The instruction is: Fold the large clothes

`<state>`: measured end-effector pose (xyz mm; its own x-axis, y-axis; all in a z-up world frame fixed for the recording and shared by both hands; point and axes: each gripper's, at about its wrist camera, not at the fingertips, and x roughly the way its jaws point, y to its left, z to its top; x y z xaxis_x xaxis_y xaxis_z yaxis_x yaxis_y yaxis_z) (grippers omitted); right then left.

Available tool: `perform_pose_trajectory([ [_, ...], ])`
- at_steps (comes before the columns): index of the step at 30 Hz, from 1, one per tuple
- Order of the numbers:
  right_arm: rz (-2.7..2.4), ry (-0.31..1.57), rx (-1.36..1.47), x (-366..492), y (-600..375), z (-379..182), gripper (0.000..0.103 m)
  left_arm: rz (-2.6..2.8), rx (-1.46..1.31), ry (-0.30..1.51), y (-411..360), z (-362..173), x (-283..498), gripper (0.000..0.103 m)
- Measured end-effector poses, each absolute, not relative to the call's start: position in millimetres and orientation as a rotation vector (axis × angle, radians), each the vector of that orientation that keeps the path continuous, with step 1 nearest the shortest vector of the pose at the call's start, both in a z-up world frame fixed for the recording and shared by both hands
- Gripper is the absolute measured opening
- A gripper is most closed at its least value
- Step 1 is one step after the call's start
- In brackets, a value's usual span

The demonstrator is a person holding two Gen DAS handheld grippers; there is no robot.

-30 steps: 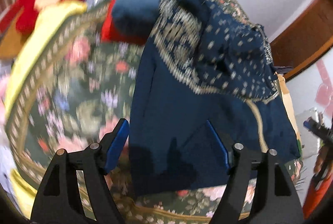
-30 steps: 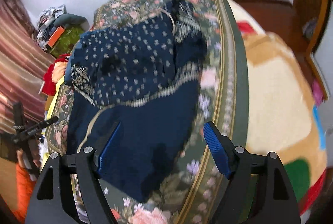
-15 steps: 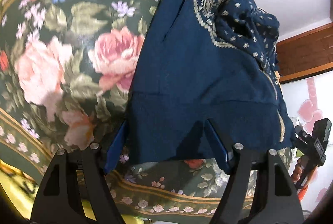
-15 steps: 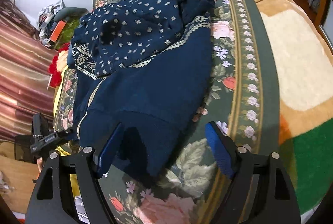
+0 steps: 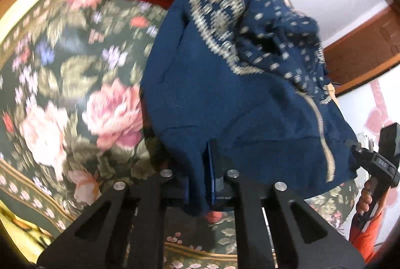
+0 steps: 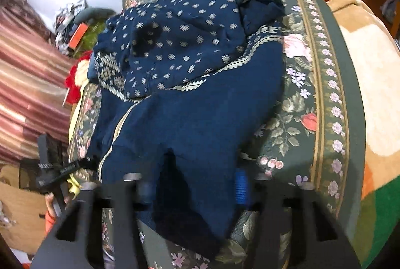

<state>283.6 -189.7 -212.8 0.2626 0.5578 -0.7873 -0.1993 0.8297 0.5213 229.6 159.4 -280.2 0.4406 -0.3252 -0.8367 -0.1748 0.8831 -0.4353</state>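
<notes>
Both pairs of jaws have just been closing on the near hem of the navy garment [image 6: 190, 119], which lies spread over the floral bedcover [image 6: 295, 119]: the left gripper [image 5: 208, 169] is pinched flat on a fold of cloth, the right gripper [image 6: 192, 184] grips a thicker bunch. Soft, limp and light, the fabric will probably sag between the two holds. Those hem corners nearest the bedcover's border look the sensible holds; the patterned upper part [image 6: 180, 39], crumpled towards the far end, will likely drag.
</notes>
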Motion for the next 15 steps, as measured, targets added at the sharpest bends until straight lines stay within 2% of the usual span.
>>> perform_pose_trajectory([
  [3,0.546,1.158,0.311,282.6,-186.7,-203.1,0.013,-0.119,-0.492,1.076,161.2,-262.3,233.6,0.005],
  [15,0.503,0.929,0.359,316.6,-203.9,-143.7,0.007,-0.140,-0.438,0.803,161.2,-158.1,276.1,0.004],
])
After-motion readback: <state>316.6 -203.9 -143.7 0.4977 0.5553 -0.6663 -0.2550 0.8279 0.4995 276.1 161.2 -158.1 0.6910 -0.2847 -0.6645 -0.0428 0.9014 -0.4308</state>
